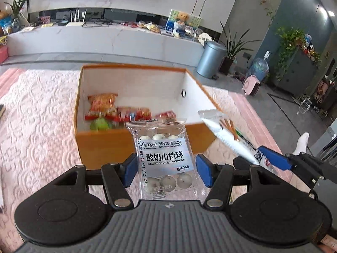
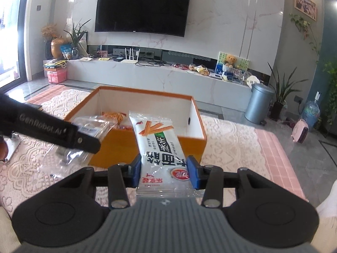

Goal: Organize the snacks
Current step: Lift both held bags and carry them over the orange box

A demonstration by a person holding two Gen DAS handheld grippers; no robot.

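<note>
Lace-patterned pink cloth [image 1: 42, 113] covers the work surface, and an orange box [image 1: 101, 143] with white inner walls stands open on it, several red and orange snack packets [image 1: 103, 103] lying on its floor. Left gripper [image 1: 165, 168] is clenched on a clear pack of yogurt-coated hawthorn balls [image 1: 162, 154], held in front of the box's near wall. Right gripper [image 2: 164, 168] grips a white spicy-strip packet [image 2: 158, 143] at the box's near edge. Beyond: grey tiled floor, a marble media bench [image 2: 168, 80] cluttered with items, a wall-mounted television [image 2: 143, 6], a grey pedal bin [image 2: 260, 105], potted plants.
</note>
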